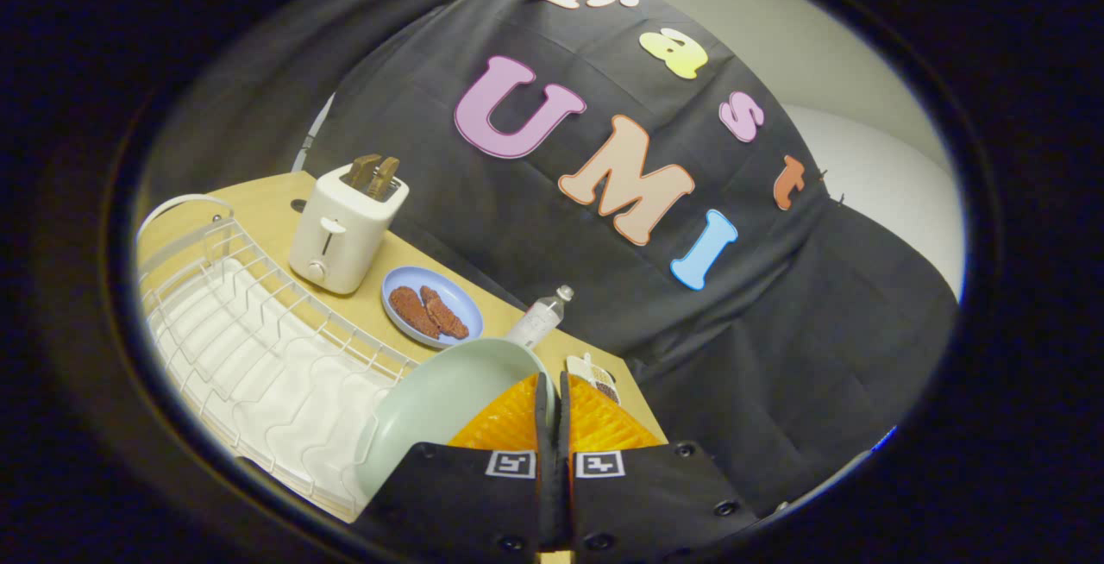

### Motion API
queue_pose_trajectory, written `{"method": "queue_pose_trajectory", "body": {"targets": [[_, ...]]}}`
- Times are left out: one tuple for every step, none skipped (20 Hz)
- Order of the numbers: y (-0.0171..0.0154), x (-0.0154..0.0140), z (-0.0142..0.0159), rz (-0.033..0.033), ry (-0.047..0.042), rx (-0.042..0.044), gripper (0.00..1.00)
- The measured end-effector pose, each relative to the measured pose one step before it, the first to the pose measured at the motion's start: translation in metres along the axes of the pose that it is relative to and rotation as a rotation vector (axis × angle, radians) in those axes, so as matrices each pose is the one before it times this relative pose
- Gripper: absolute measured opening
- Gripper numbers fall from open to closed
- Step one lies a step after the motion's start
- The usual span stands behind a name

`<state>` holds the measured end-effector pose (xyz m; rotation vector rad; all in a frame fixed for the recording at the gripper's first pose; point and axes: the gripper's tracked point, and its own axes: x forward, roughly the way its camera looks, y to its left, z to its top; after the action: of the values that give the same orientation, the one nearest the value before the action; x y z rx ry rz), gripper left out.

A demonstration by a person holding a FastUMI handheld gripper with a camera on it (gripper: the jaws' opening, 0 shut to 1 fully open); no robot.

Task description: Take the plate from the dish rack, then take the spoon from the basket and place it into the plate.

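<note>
A pale green plate (440, 404) is held at its rim between my two fingers, tilted and lifted above the white wire dish rack (259, 348). My gripper (552, 400) is shut on the plate's edge, the fingers nearly touching. The rack lies below and to the left of the fingers, its slots bare. A small basket (595, 374) peeks out just beyond the fingertips; its contents are too hidden to tell.
On the wooden table (276, 202) beyond the rack stand a cream toaster (341, 232) with toast in it, a blue plate (431, 305) with brown food, and a lying plastic bottle (539, 318). The black cloth wall hangs behind.
</note>
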<state>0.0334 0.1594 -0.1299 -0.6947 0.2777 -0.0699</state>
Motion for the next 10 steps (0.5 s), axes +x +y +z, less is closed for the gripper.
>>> {"method": "queue_pose_trajectory", "body": {"targets": [[0.00061,0.00083,0.00088,0.00416,0.00136,-0.00285,0.03],[-0.00031,0.00044,-0.00014,0.00255,0.00027,-0.00157,0.03],[-0.00037,0.00051,0.00004,0.00061,0.00147,-0.00576,0.03],[-0.00186,0.00001,-0.00033,-0.00455,0.00265,-0.01078,0.03],[-0.0006,0.00007,0.00048,0.00133,0.00249,0.00502,0.03],[0.00064,0.00016,0.00132,0.00027,0.00166,0.00103,0.03],[-0.00031,0.00081,0.00159,-0.00286,-0.00882,-0.00853,0.03],[0.00057,-0.00082,0.00477,-0.00441,-0.00414,-0.00785,0.03],[-0.01258,-0.00002,0.00664,-0.04141,-0.02781,-0.02731,0.03],[-0.0094,0.00127,0.00961,-0.02117,-0.02835,0.00299,0.03]]}}
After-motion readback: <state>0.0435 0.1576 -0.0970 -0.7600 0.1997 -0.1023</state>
